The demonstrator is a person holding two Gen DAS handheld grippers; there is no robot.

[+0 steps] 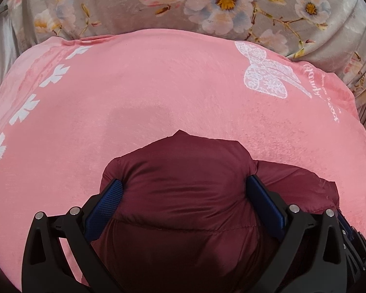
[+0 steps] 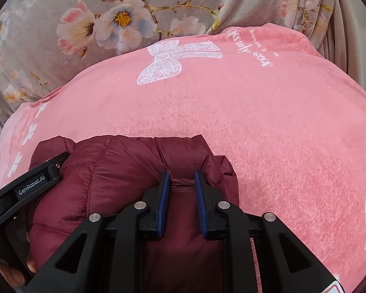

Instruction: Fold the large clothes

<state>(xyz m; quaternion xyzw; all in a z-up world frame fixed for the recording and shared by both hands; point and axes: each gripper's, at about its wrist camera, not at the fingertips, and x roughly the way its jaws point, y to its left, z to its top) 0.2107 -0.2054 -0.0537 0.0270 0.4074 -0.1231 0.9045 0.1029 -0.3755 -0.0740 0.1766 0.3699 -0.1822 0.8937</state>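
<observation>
A fuzzy pink blanket (image 1: 173,92) with white butterfly prints is covering the bed, and a grey floral bedspread (image 1: 124,12) is showing just beyond it. A puffy maroon quilted jacket (image 2: 114,178) is lying bunched up on the pink blanket, right under both tools. The left gripper (image 1: 183,190) is sitting wide, its blue pads squeezing a fat fold of the jacket between them. The right gripper (image 2: 182,178) is standing narrow, pinching a thin ridge of the same jacket. The left one is poking in at the right one's left side.
</observation>
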